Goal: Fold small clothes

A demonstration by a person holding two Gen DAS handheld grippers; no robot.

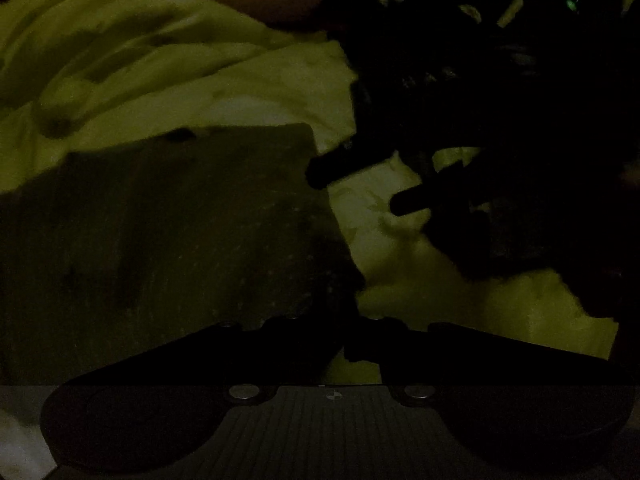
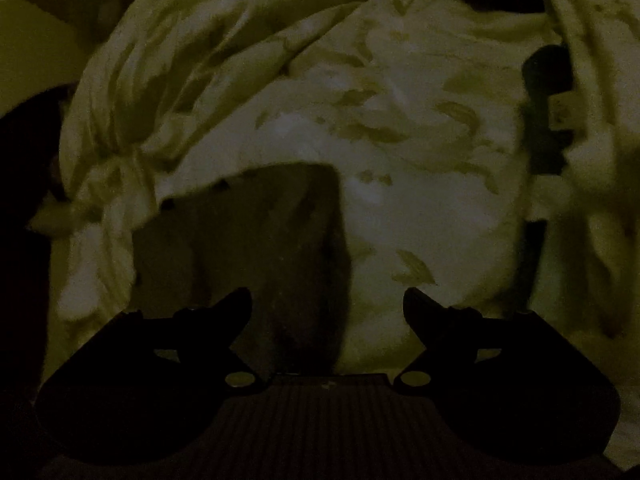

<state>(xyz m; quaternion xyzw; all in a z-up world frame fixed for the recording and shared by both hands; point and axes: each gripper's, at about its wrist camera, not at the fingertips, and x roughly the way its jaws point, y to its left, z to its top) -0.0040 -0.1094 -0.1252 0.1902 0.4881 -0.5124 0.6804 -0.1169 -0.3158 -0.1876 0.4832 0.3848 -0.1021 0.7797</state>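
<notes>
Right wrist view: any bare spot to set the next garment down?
Dim frames. The flattest free patch is the patterned sheet right of the dark folded cloth, ahead of the open right claw. It is crowded on the left, where the sheet bunches into a twisted ridge, and at the far right, where the left claw stands against more folds.

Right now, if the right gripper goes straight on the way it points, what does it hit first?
Probably the dark cloth lying on the pale patterned sheet. The right gripper stands open with nothing between its fingers, and that cloth fills the gap ahead. The picture is dim, so depth is uncertain.
</notes>
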